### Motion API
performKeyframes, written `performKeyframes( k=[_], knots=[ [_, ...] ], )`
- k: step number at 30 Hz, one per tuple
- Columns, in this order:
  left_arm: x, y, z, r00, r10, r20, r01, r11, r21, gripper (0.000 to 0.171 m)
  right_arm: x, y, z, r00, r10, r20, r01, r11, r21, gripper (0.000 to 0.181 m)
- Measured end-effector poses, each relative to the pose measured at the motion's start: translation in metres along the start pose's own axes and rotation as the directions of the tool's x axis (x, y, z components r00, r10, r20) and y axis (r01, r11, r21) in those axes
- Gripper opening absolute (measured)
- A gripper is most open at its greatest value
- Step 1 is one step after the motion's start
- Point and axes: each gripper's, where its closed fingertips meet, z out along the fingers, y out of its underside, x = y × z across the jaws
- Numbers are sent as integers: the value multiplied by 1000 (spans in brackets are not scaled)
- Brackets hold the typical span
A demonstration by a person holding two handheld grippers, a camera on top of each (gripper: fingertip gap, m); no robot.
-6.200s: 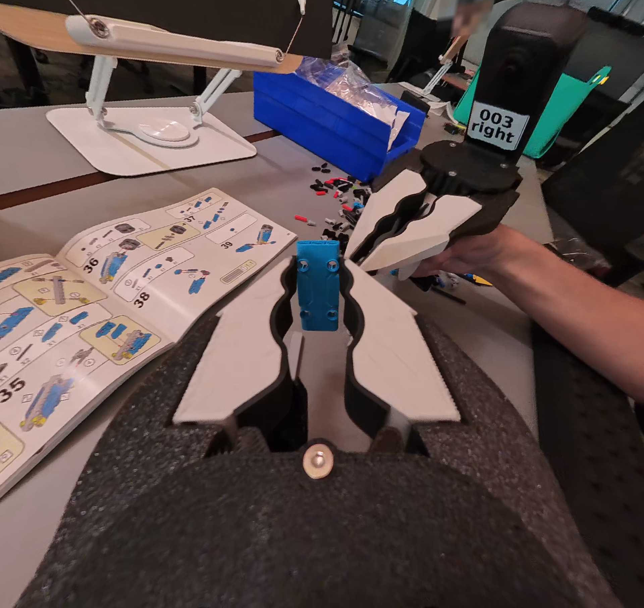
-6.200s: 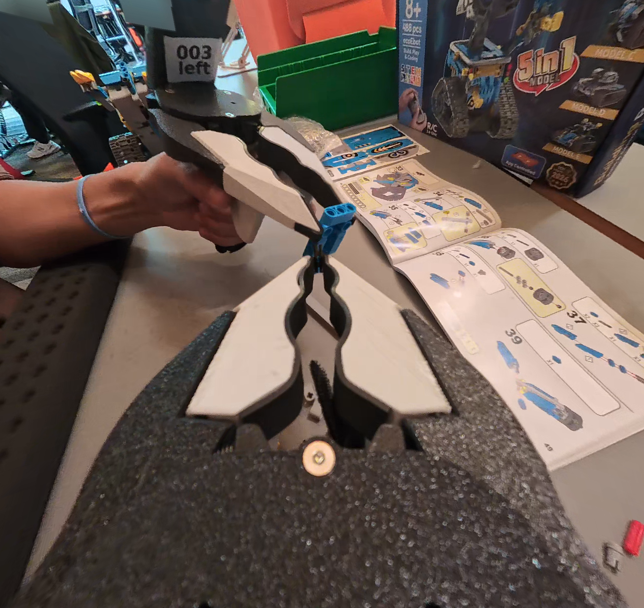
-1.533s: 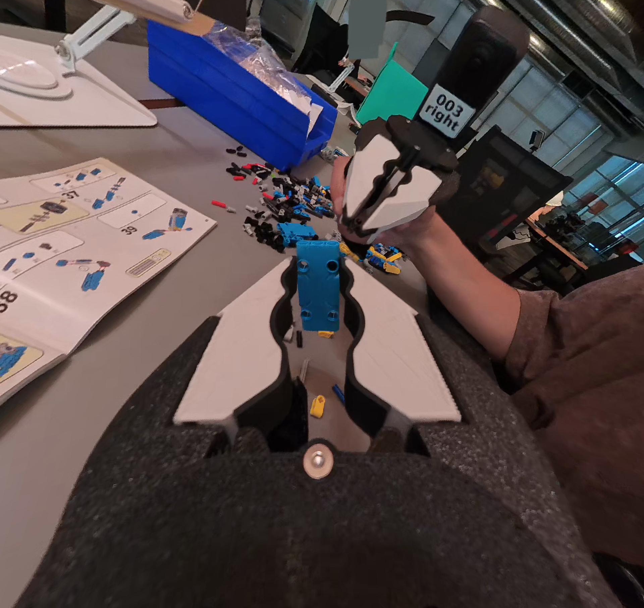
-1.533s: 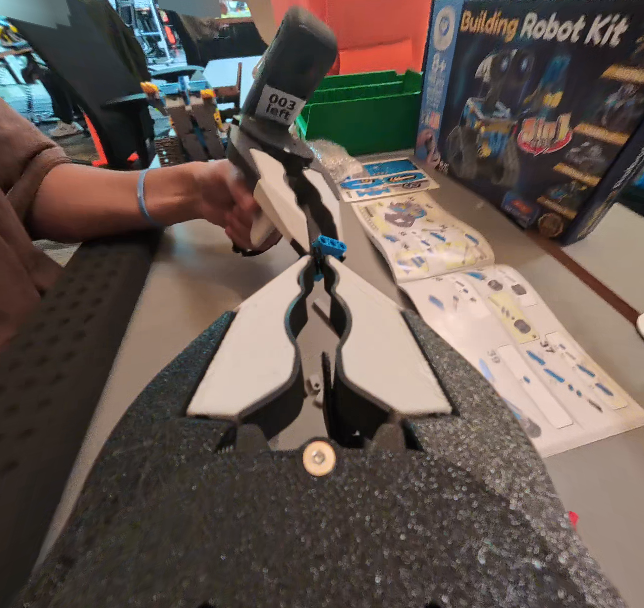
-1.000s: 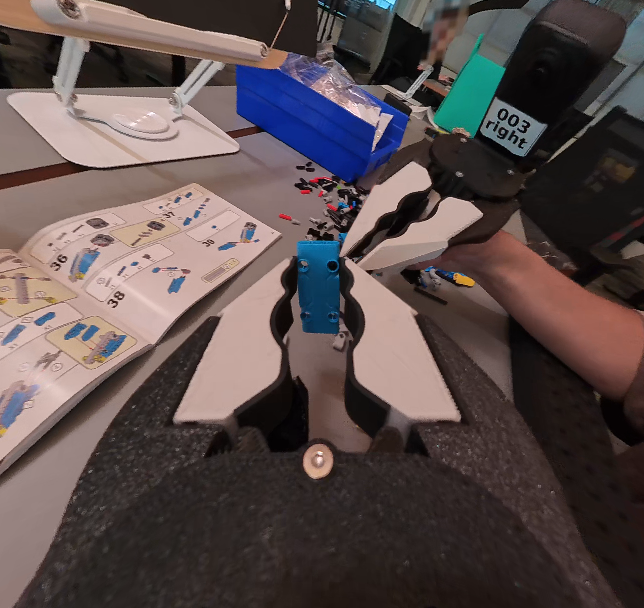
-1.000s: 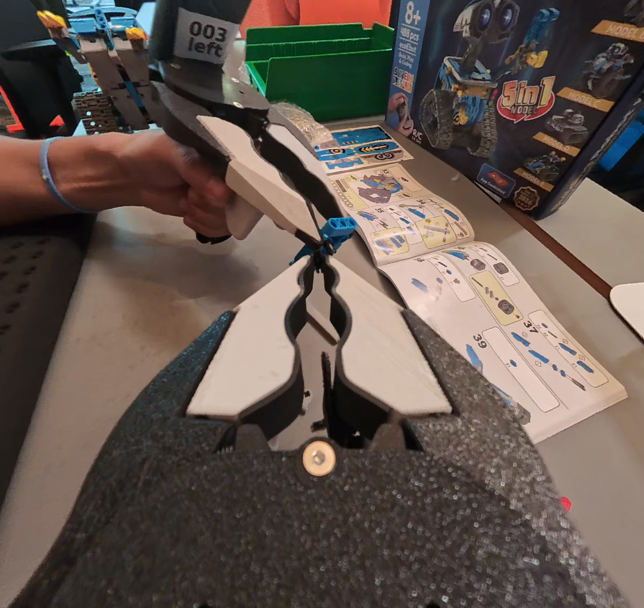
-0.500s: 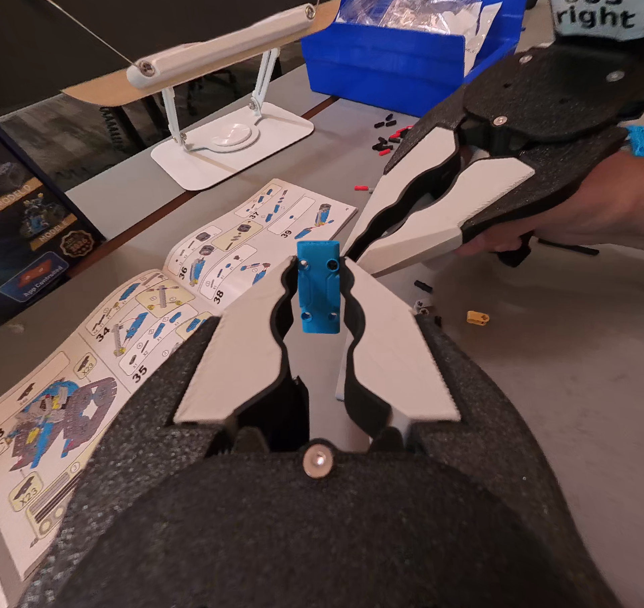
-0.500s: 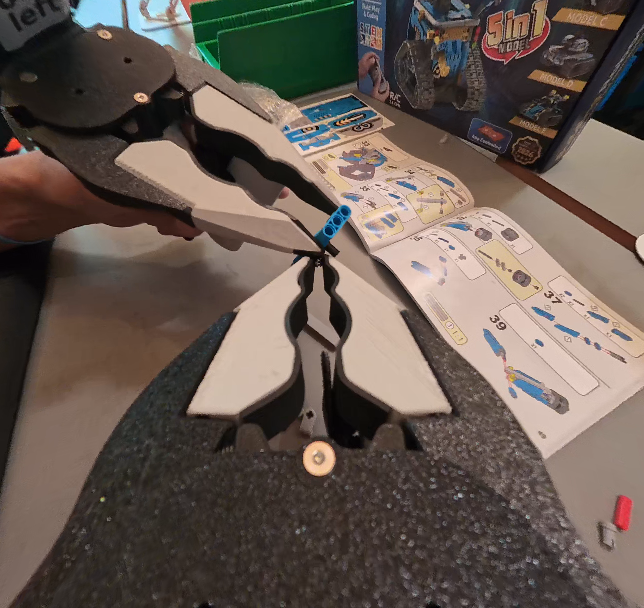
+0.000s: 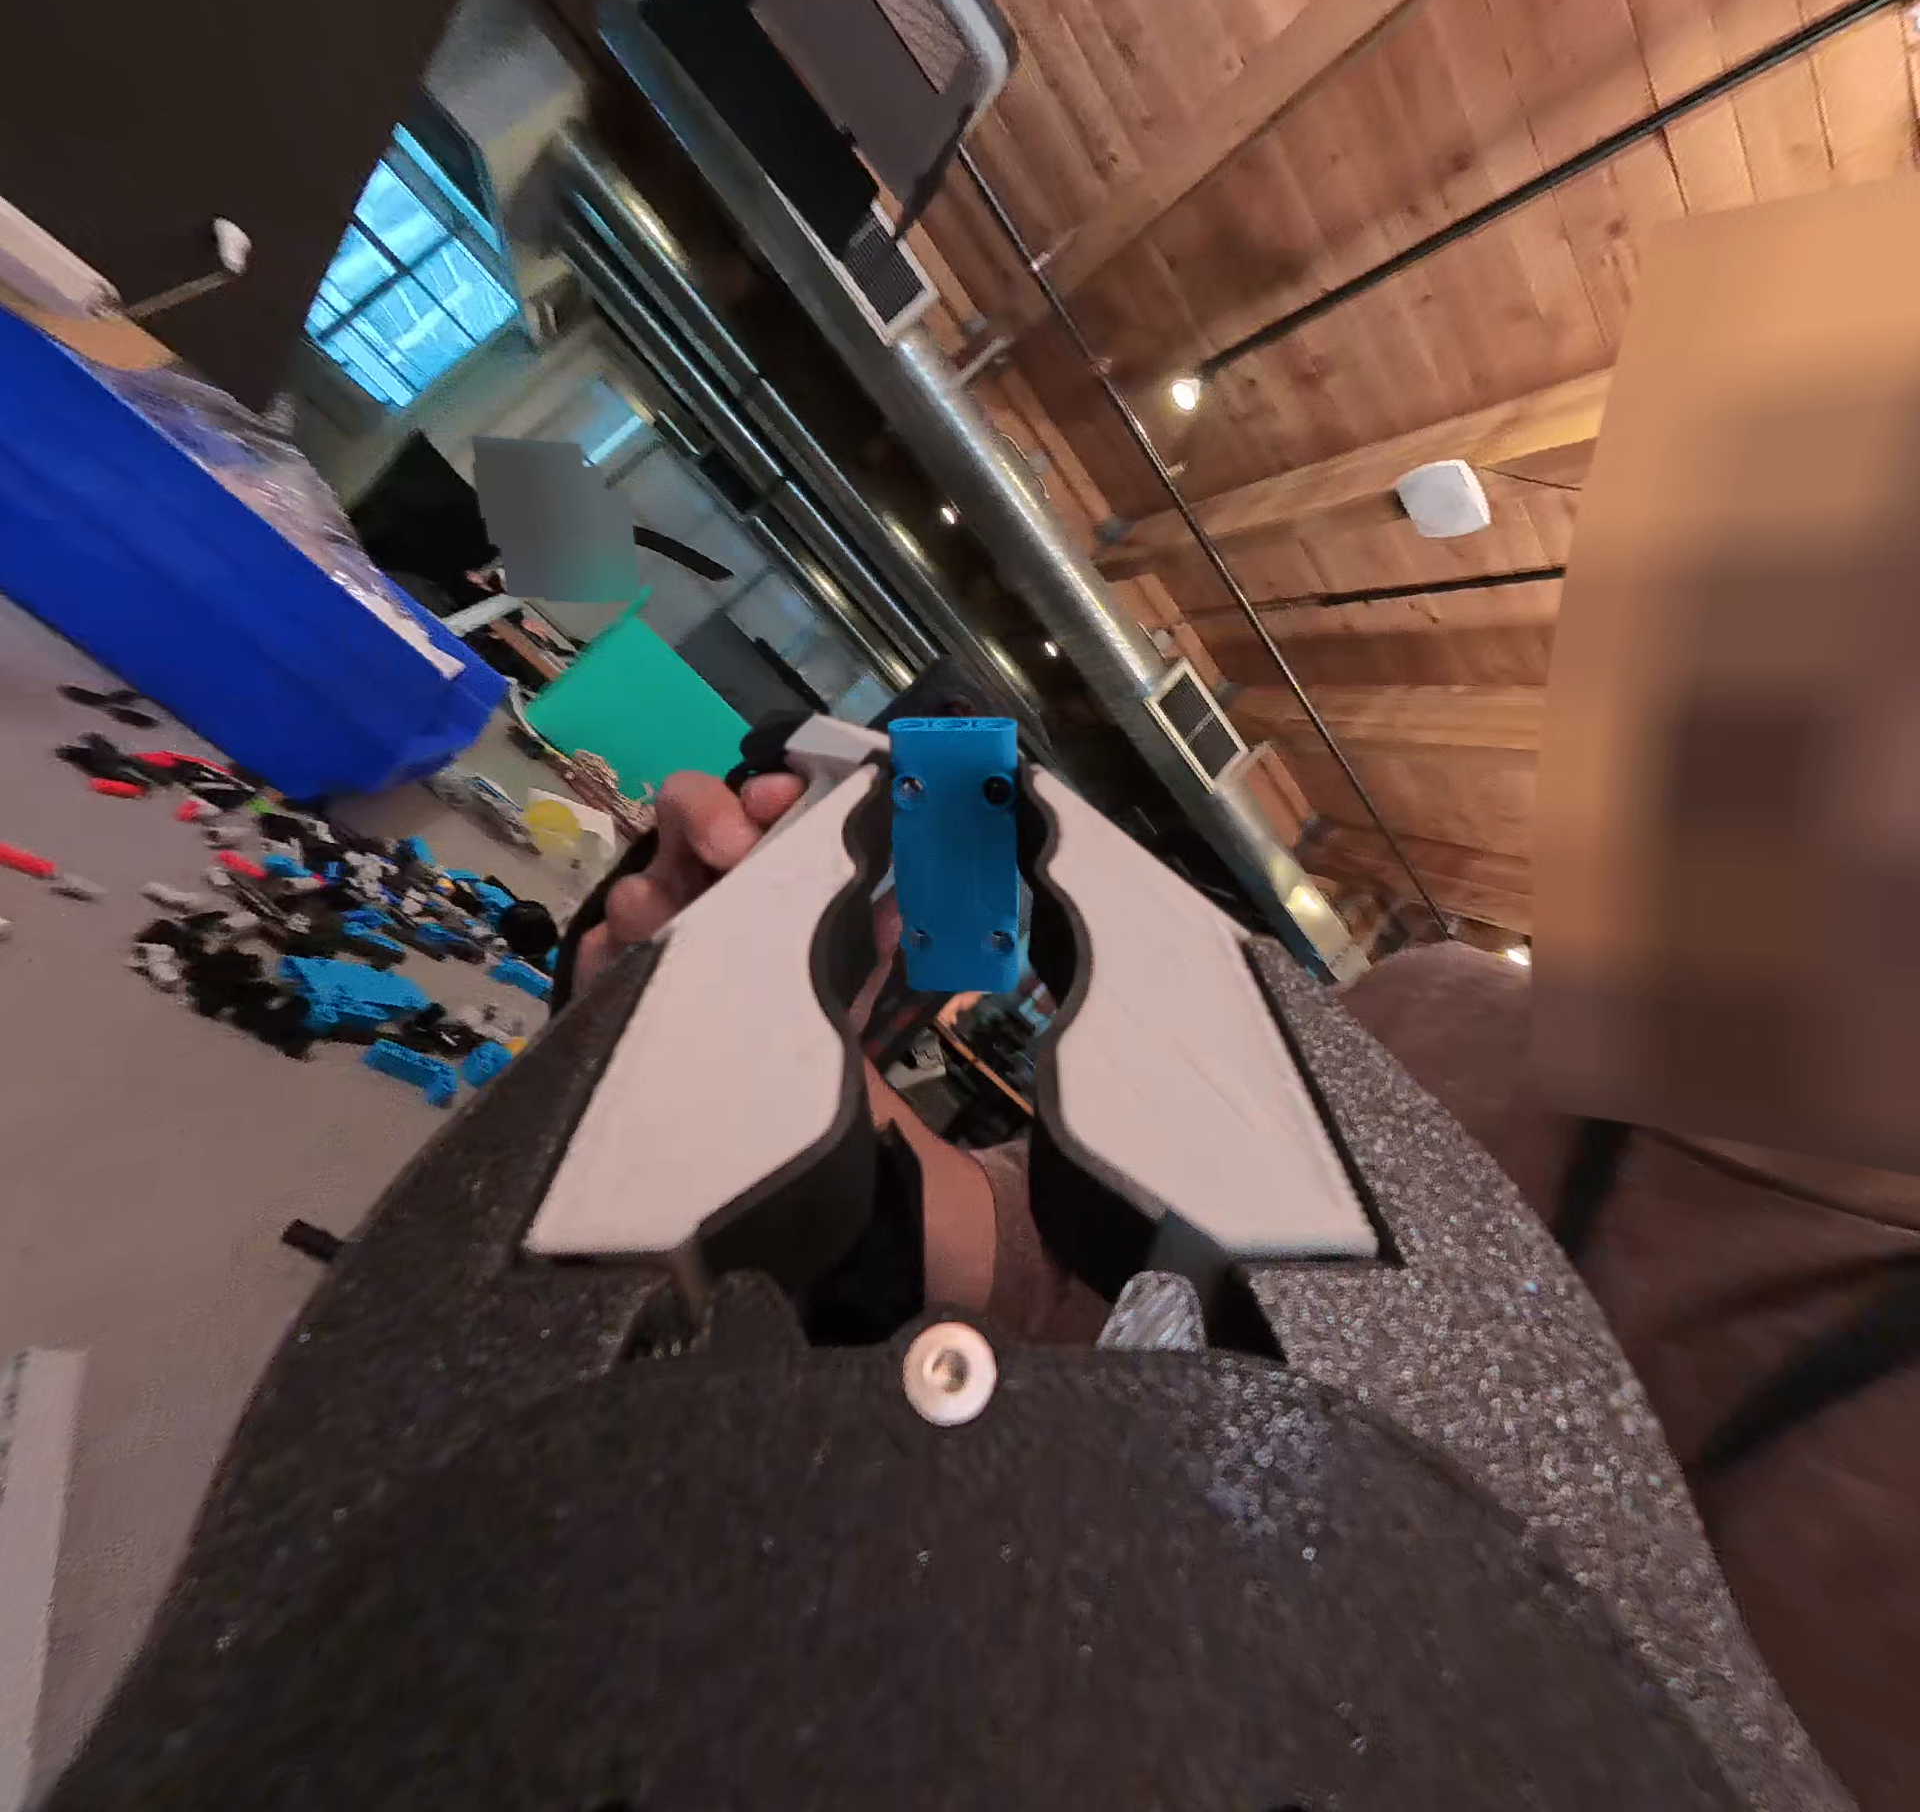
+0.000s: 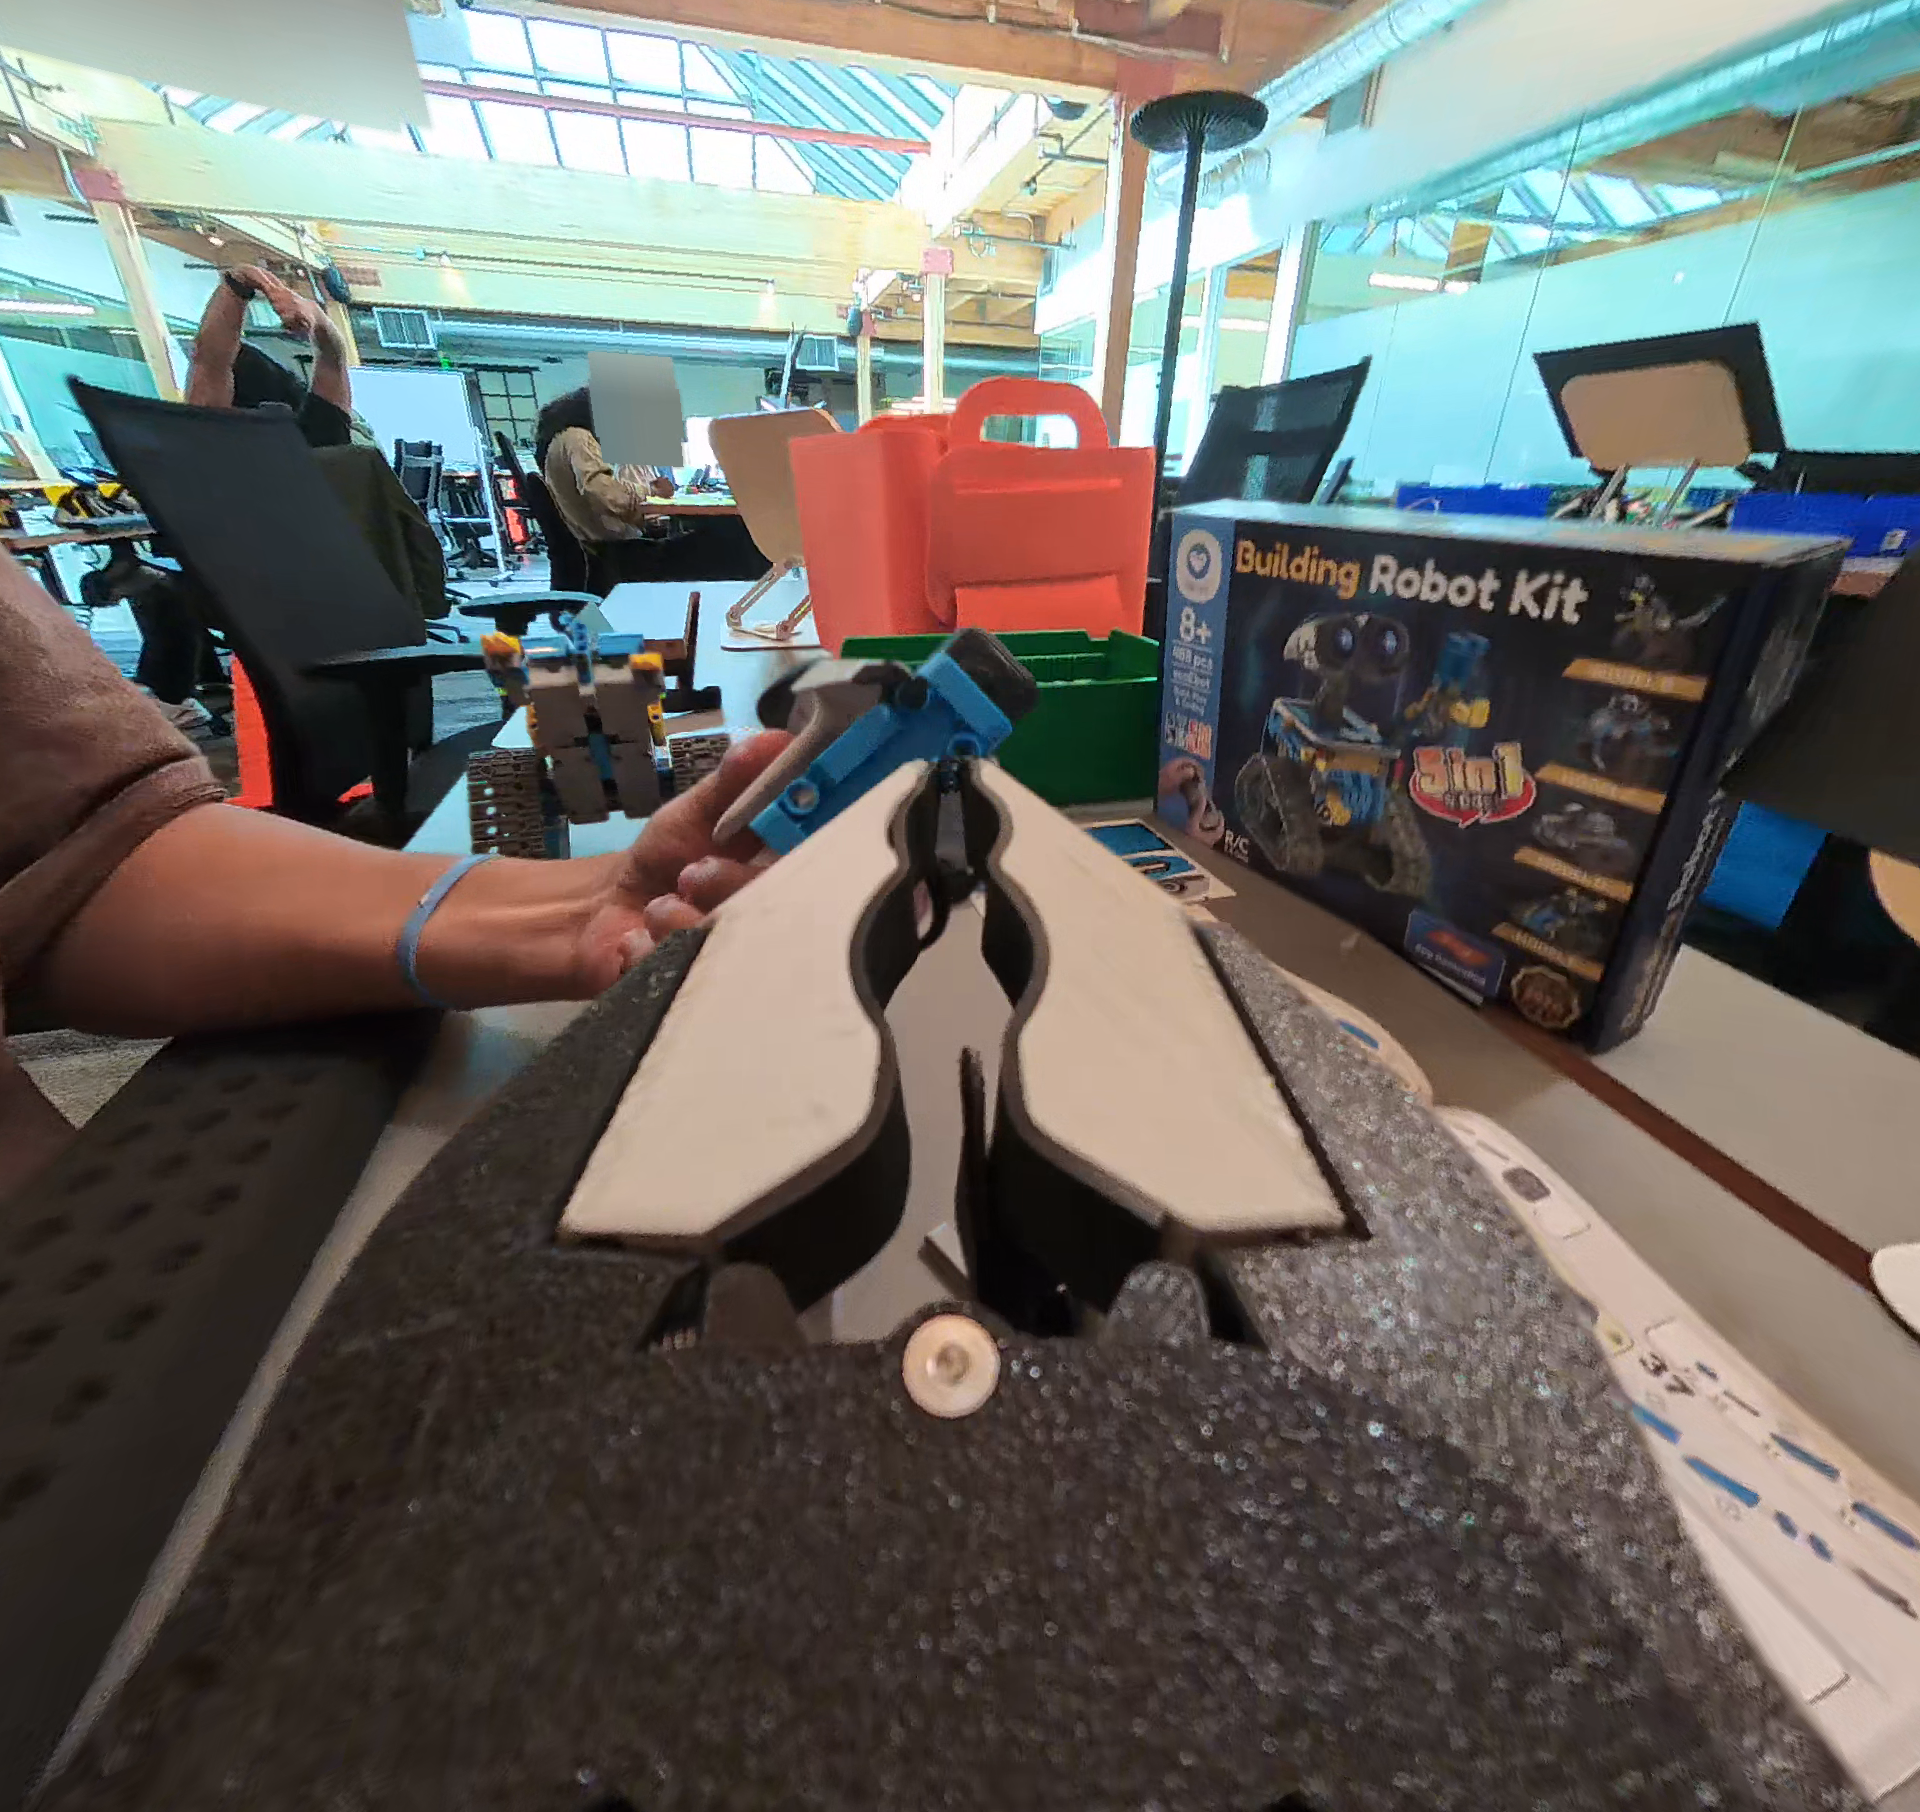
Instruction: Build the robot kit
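**A:** Where's the small blue plastic building-block piece with pin holes (image 9: pixel 954 879)?

**B:** Centre of the left wrist view, pinched between the left gripper (image 9: pixel 951 832)'s white fingers, raised off the table. In the right wrist view it sits just above centre (image 10: pixel 883 739), with the right gripper (image 10: pixel 951 794) nearly closed on a thin dark pin, hard to make out, right at its edge.

**A:** How would it handle?

**B:** I'd judge it light, rigid and smooth. Hold the flat sides; the tips could slip on it.

**A:** Around it?

**B:** Grey tabletop (image 9: pixel 156 1118), loose blue and black parts (image 9: pixel 343 941) at left, a blue plastic bin (image 9: pixel 187 578) upper left, a dark printed kit box (image 10: pixel 1475 754) at right, an open instruction booklet (image 10: pixel 1714 1430) lower right. Wooden ceiling, open office.
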Motion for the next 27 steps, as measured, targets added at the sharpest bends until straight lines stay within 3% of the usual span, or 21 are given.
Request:
performKeyframes(
  k=[19,27],
  knots=[
    [-4,23,2,996,80,37,-74,987,-144,23,-9,15,-1,997,-64,31,69,981,-183,4],
    [-4,38,2,992,121,29,-111,965,-239,23,-19,21,-8,989,52,136,-19,972,-233,3]
  ],
)
